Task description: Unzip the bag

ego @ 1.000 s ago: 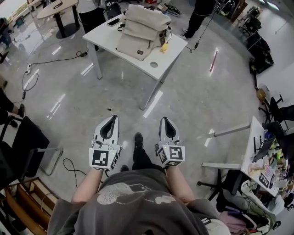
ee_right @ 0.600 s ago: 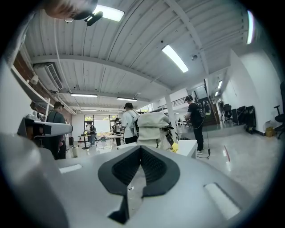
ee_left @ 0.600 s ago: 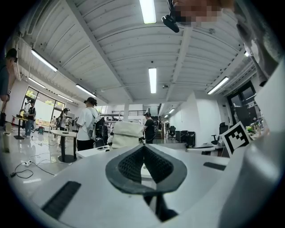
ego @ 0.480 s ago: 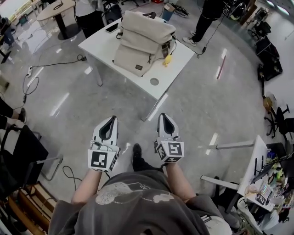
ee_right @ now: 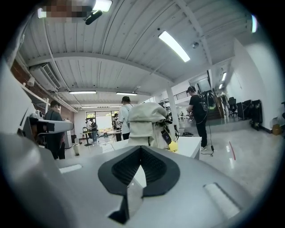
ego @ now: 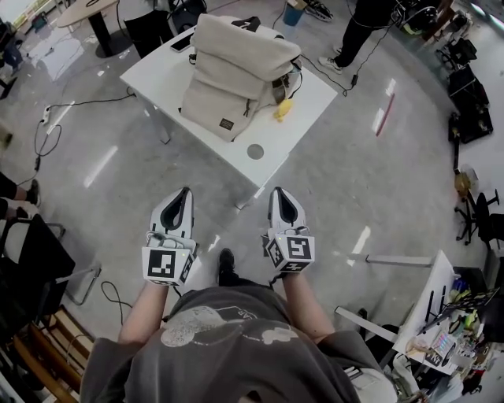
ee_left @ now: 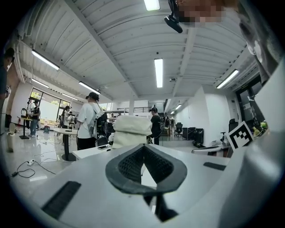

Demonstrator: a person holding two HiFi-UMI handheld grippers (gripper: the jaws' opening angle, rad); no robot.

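Observation:
A beige backpack [ego: 233, 67] stands upright on a white table [ego: 299, 102] ahead of me, a yellow tag [ego: 279, 112] hanging at its right side. It also shows in the left gripper view as the backpack [ee_left: 131, 131] and in the right gripper view as the backpack [ee_right: 144, 122]. My left gripper [ego: 184, 193] and right gripper [ego: 278, 193] are held side by side in front of my body, well short of the table. Both are shut with their tips together and nothing between them.
A phone [ego: 181, 43] lies at the table's far left corner. People stand beyond the table [ego: 370, 20]. A cable and power strip [ego: 47, 118] trail on the floor at left. A black chair [ego: 35, 260] is near left, a cluttered desk [ego: 441, 330] at right.
The table and backpack have come nearer and lower in the head view as I move toward them. Both grippers kept their pose, shut.

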